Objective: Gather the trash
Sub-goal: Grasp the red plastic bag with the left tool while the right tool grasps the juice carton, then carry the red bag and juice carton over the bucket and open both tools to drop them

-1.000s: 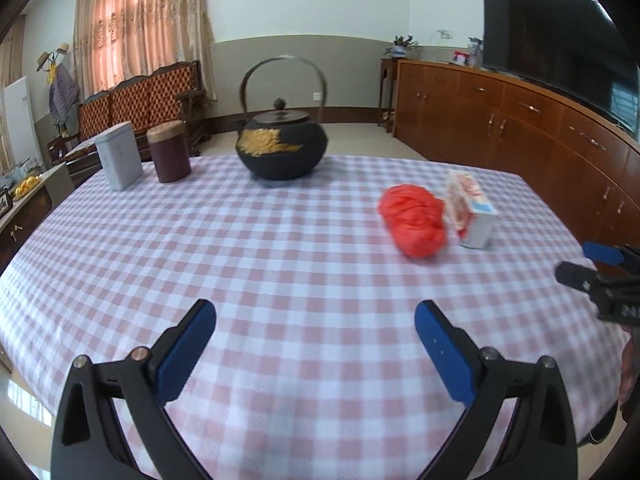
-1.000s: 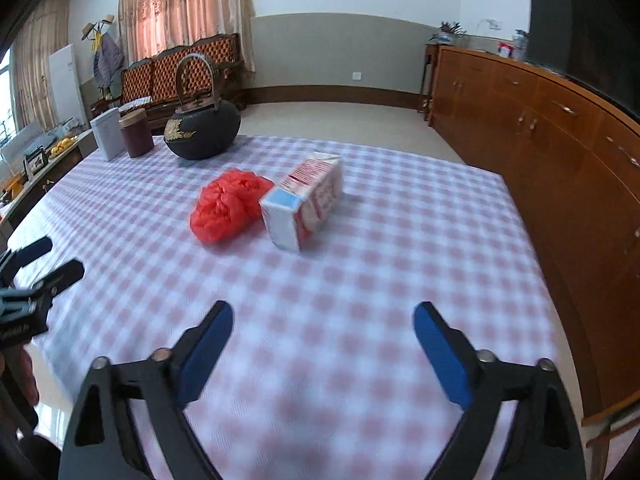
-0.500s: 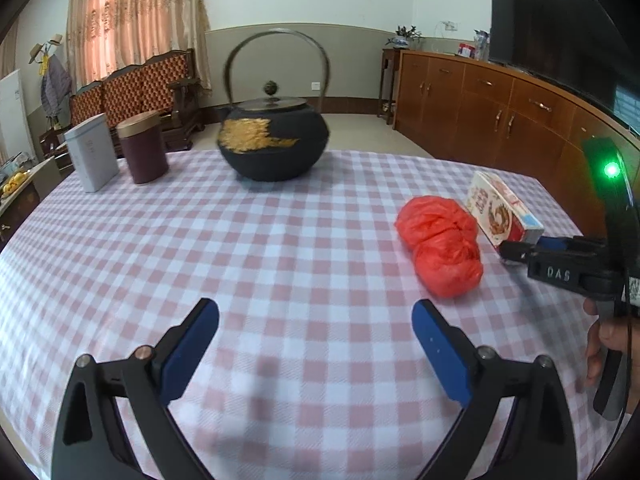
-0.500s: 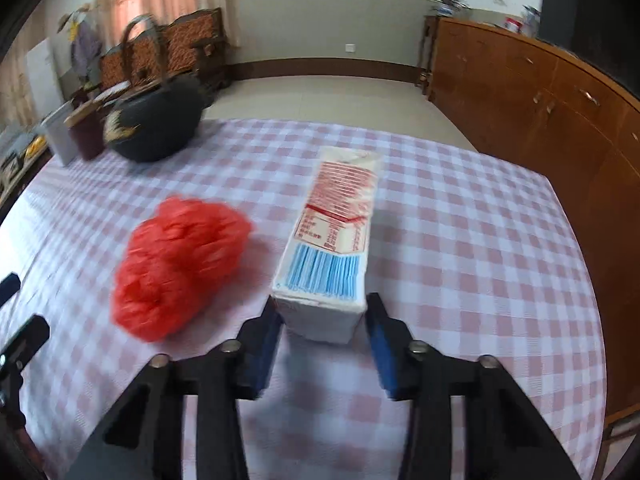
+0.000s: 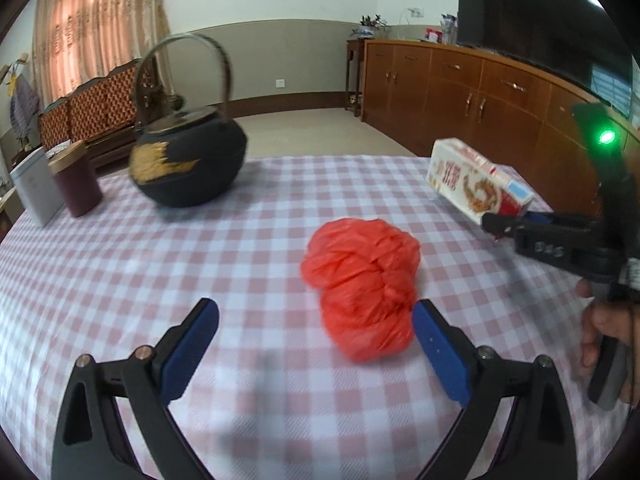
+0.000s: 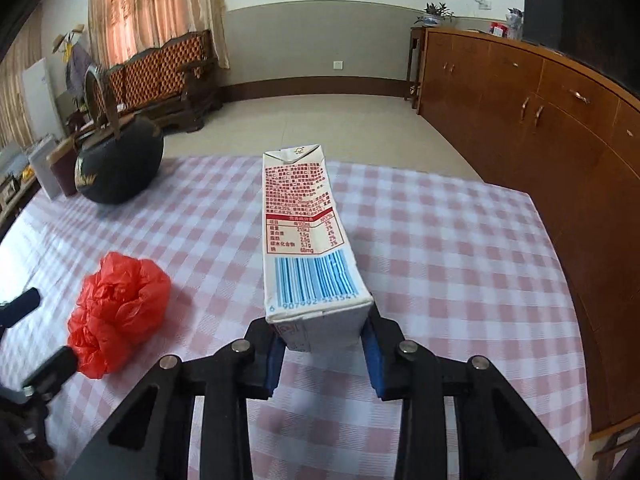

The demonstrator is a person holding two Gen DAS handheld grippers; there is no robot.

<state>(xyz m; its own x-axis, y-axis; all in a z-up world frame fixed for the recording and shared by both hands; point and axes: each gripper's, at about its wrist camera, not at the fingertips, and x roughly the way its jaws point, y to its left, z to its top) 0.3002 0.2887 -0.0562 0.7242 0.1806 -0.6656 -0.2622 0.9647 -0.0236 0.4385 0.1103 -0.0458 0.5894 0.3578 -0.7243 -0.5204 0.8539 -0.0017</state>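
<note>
Pink-and-white checked cloth covers the table (image 5: 168,272), with a long wooden sideboard (image 6: 560,128) along the wall on the right. At the table's far left stands a black iron teapot (image 5: 188,168) beside a dark red canister (image 5: 76,184) and a pale tin (image 5: 34,184). Near the middle of the cloth lies a crumpled red plastic bag (image 5: 364,280); the left gripper (image 5: 316,344) stands spread wide just before it, the bag close by its right finger. The right gripper (image 6: 324,356) is clamped on the near end of a milk carton (image 6: 308,244), held tilted above the cloth
</note>
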